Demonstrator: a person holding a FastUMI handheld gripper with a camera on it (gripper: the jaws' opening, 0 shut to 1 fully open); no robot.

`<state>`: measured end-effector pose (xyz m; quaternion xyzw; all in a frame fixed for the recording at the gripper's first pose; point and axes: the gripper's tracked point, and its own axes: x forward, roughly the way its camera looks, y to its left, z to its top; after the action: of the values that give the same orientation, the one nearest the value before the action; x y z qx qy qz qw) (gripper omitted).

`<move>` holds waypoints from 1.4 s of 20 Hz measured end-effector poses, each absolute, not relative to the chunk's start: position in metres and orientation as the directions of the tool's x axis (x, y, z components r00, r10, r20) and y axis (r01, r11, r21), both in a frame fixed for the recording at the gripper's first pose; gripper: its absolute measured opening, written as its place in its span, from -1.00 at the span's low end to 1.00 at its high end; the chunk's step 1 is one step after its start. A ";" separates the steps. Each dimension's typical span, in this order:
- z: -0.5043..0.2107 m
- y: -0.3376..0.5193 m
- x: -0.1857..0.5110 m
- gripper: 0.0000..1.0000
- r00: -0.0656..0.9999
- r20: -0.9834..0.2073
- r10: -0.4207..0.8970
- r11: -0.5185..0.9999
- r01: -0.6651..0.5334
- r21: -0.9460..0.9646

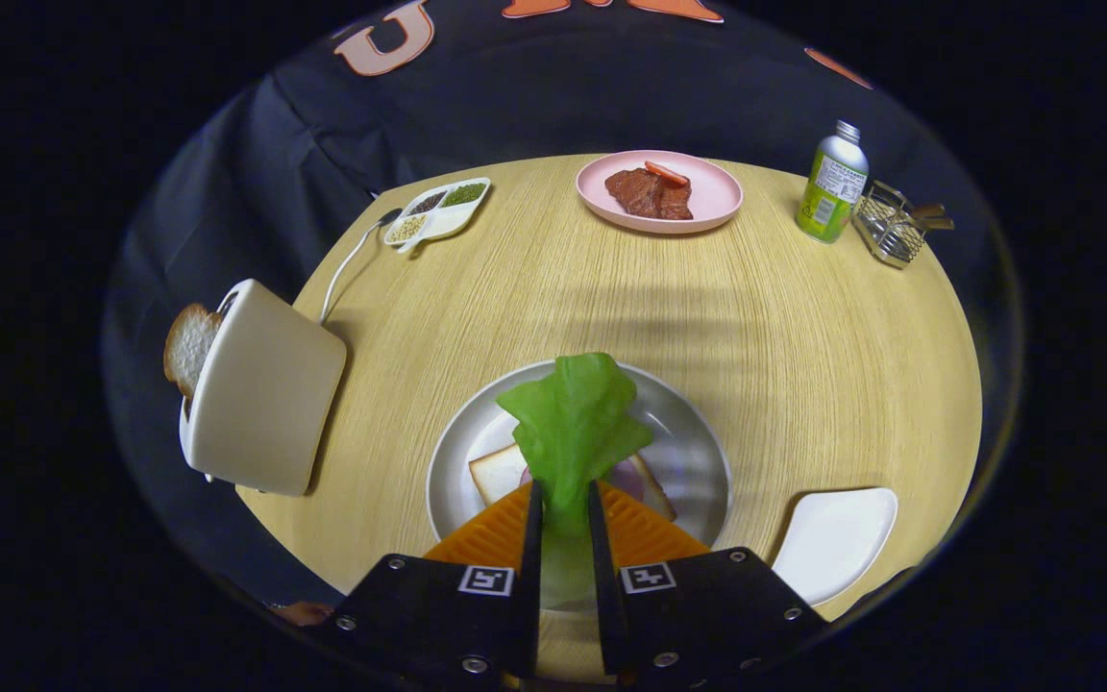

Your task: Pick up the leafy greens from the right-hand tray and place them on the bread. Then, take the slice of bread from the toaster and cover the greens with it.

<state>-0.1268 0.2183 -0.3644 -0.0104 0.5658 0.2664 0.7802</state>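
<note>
My gripper (563, 509) is shut on a green lettuce leaf (575, 423), which sticks up from between the fingers. Beneath it lies a slice of bread (496, 473) with a pinkish topping, on a round grey plate (688, 452); the leaf hangs over that bread and hides much of it. To the left stands a cream toaster (260, 389) with a slice of bread (188, 346) poking out of its slot. A white tray (837, 538) sits bare to the right of the plate.
On the far side of the round wooden table (803, 336) are a pink plate (707, 207) with meat, a divided white dish (438, 211) of seeds, a green bottle (832, 183) and a wire rack (890, 226). The toaster's white cord (347, 264) runs toward the dish.
</note>
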 end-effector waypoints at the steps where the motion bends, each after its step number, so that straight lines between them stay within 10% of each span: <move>1: -0.366 0.215 -0.126 -0.42 0.219 -0.892 0.395 0.861 -0.428 0.276; 8: -0.371 0.205 -0.120 0.50 0.251 -0.896 0.365 0.866 -0.444 0.228; 20: -0.398 0.186 -0.123 0.62 0.252 -0.923 0.291 0.857 -0.497 0.135; 28: -0.375 0.223 -0.116 -0.79 0.254 -0.838 0.483 0.807 -0.500 0.313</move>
<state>-0.1161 0.2235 -0.3745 -0.0083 0.5259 0.3103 0.7919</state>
